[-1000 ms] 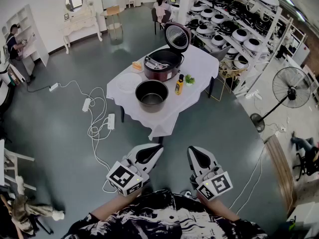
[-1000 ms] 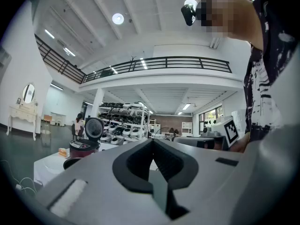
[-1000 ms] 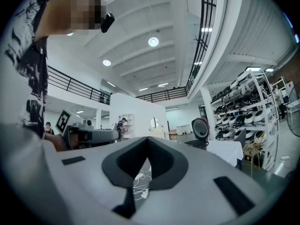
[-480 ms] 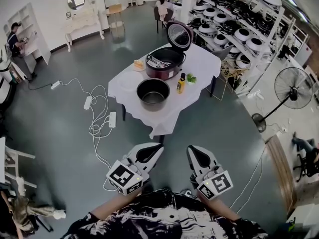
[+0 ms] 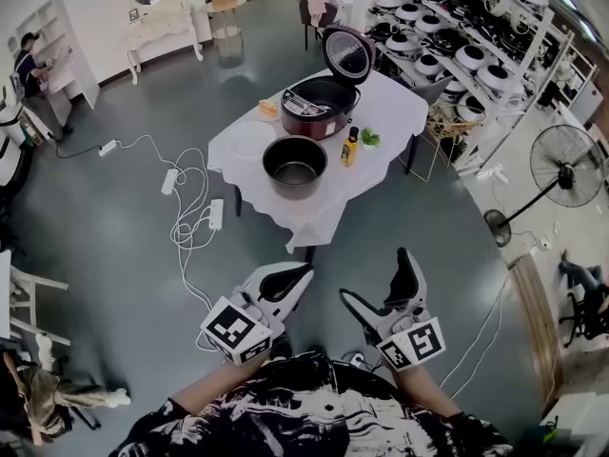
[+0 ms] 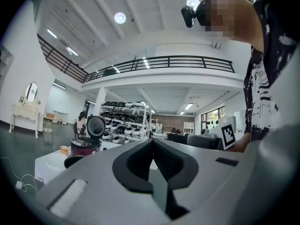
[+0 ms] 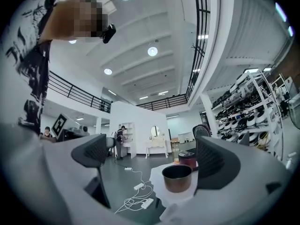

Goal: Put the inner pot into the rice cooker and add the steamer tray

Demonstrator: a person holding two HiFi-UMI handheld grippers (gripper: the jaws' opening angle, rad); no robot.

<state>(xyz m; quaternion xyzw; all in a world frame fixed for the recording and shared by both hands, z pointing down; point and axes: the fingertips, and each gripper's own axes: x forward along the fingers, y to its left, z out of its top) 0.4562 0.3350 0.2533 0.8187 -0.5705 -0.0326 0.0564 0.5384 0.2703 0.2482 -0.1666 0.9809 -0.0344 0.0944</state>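
Observation:
A dark inner pot [image 5: 294, 165] stands near the front of a table with a white cloth [image 5: 314, 222], several steps ahead of me. Behind the pot is a dark red rice cooker [image 5: 319, 108] with its lid up. A pale round tray [image 5: 249, 143] lies to the left of the pot, faint against the cloth. My left gripper [image 5: 306, 271] is shut and empty, low in front of me. My right gripper [image 5: 376, 276] has just been opening; its jaws stand wide with nothing between them. In the right gripper view, the pot [image 7: 177, 178] and cooker [image 7: 188, 158] show far off between the jaws.
A yellow bottle [image 5: 350, 147], green sprigs [image 5: 369, 138] and an orange item [image 5: 266, 109] share the table. Power strips and cables [image 5: 190, 219] trail on the floor left of it. Shelves of rice cookers [image 5: 457, 27] and a standing fan [image 5: 561, 174] are at the right.
The right gripper's jaws have swung from shut to wide open. The table sits slightly lower and nearer in the head view. The left gripper has stayed shut.

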